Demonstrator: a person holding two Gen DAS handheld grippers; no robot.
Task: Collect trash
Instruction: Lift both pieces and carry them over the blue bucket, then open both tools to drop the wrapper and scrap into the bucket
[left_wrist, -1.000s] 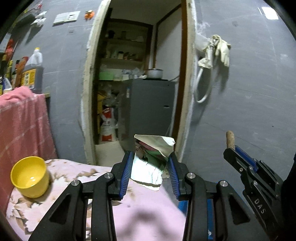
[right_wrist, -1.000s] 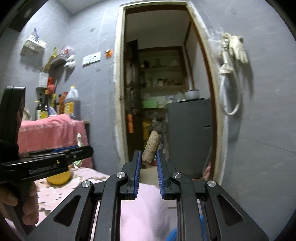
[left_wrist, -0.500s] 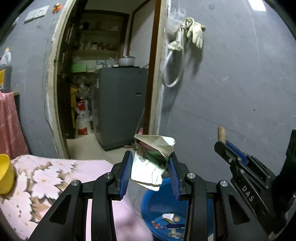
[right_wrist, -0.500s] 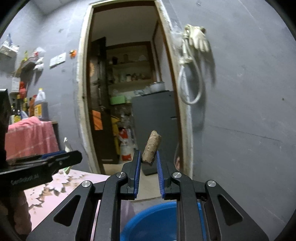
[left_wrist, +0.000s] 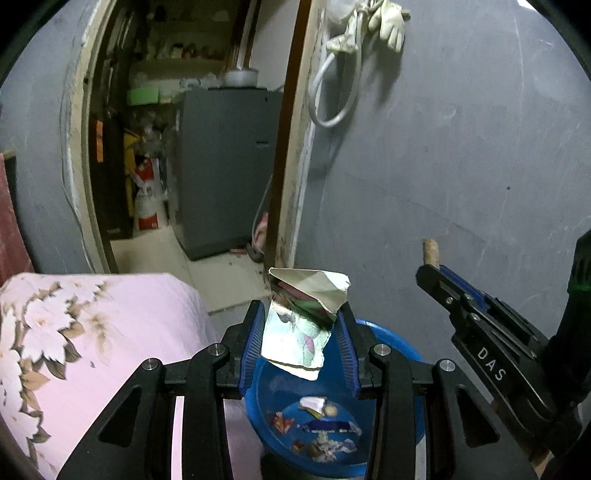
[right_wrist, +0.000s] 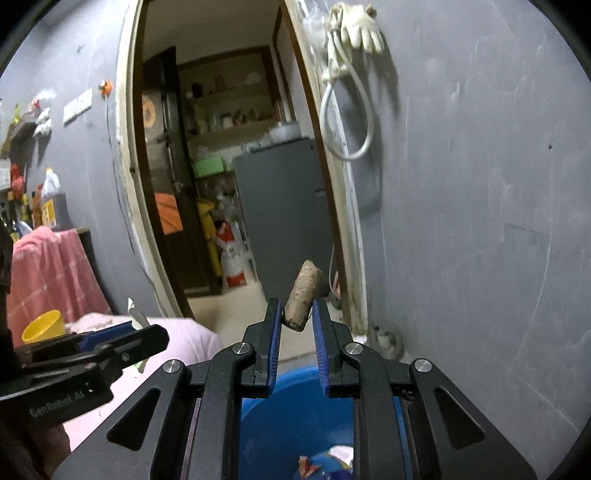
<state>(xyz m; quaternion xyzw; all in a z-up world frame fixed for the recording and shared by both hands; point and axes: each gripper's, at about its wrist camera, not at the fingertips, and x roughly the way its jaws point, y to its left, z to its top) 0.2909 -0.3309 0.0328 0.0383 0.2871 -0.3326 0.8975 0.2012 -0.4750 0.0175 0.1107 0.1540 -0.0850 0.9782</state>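
A: The left gripper (left_wrist: 301, 341) is clamped on a crumpled, torn paper wrapper with a pale printed face (left_wrist: 301, 325), and the right gripper (right_wrist: 295, 332) pinches a short brown cork-like stub (right_wrist: 303, 299) near its lower end. Both pieces of trash hang just above the round blue plastic bin (left_wrist: 399, 347), which already has scraps lying in its bottom

B: So the step in hand looks like the drop. How would you do it well?

A: I'd bring each gripper over the middle of the bin's opening before letting go. The wrapper is light and may flutter or cling to a pad, so open wide and low. The stub is tilted and could bounce or roll off the rim if released too near the edge

B: And around the bin?

A: To the left is a tabletop under a pink cloth with a faded flower print (left_wrist: 110, 325); a small yellow plastic bowl (right_wrist: 42, 325) stands further along it. Behind is a grey plastered wall (left_wrist: 461, 166) with a pale rubber glove and a looped white hose (left_wrist: 369, 22) hung by an open doorway. Through the doorway stands a grey metal cabinet (left_wrist: 225, 166), with cluttered shelves behind it
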